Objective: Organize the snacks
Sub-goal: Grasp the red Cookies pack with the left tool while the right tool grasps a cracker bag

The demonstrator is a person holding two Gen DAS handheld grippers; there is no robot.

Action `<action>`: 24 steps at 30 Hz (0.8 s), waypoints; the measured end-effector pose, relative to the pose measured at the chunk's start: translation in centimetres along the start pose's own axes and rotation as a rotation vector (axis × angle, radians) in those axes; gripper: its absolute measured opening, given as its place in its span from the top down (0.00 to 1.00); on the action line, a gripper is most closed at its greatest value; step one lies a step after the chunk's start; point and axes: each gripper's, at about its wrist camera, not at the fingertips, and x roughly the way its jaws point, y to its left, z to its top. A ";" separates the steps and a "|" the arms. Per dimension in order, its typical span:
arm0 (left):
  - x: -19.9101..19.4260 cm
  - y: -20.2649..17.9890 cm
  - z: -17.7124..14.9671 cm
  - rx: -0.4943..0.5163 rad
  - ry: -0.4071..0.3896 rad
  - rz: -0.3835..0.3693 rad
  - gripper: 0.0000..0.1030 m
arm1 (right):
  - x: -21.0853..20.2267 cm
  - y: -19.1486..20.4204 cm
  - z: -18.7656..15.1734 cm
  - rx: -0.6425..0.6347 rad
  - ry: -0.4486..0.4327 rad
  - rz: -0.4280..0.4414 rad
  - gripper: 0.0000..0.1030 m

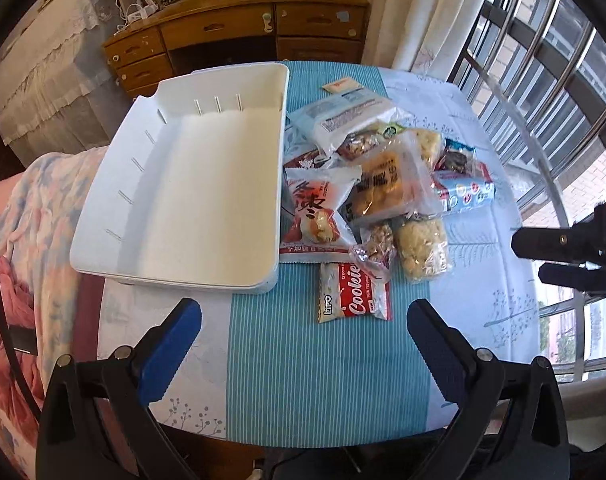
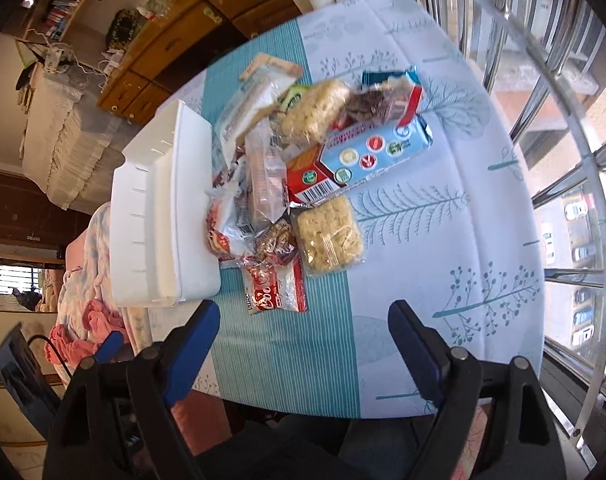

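Observation:
A white plastic bin (image 1: pixel 183 184) (image 2: pixel 163 216) stands empty on the left of the table. Right of it lies a pile of wrapped snacks (image 1: pixel 383 176) (image 2: pixel 287 168). A red and white cookie packet (image 1: pixel 353 294) (image 2: pixel 275 288) lies nearest me, with a puffed-rice block (image 1: pixel 421 248) (image 2: pixel 329 234) beside it. A blue and red biscuit pack (image 2: pixel 367 152) is on the pile's window side. My left gripper (image 1: pixel 303 320) hangs open above the teal cloth in front of the cookie packet. My right gripper (image 2: pixel 303 320) (image 1: pixel 529 258) is open too, over the table's front, holding nothing.
The round table (image 1: pixel 303 380) has a teal striped and white leaf-print cloth. A railed window (image 1: pixel 543 80) runs along the right. A wooden desk (image 1: pixel 239 36) stands behind the table. A chair with pink and floral fabric (image 1: pixel 23 240) sits at the left.

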 end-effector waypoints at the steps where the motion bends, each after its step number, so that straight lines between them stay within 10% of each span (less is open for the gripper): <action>1: 0.7 -0.3 -0.1 0.006 0.004 -0.002 0.01 | 0.4 -0.1 0.2 0.001 0.012 -0.004 0.16; 24: 14.2 -4.7 0.3 0.047 0.144 0.024 0.01 | 11.8 -1.5 4.8 -0.046 0.171 -0.084 0.25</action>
